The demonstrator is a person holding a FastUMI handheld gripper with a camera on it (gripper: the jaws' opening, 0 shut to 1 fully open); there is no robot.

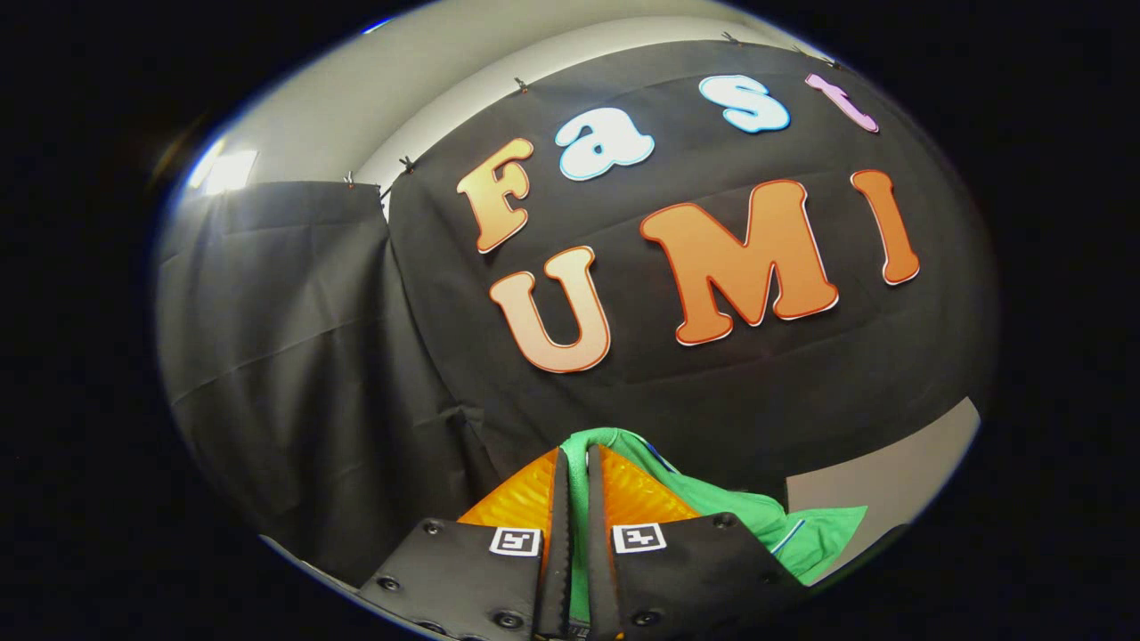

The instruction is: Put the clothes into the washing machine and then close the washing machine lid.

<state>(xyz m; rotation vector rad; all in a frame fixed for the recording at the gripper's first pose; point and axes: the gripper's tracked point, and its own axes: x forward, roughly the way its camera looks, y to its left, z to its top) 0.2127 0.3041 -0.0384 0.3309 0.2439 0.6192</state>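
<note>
Two orange fingers (534, 499) of our gripper (577, 481) pinch nearly closed on the green garment (766, 525), which trails toward four o'clock, so we judge we should keep it clamped until over the washer.

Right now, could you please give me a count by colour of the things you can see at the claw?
Green: 1, a garment, pinched between both fingers of the claw and hanging off to one side.
Orange: 2, the finger pads.
Black: 1, the cloth wall beyond them.
Total: 4
</note>
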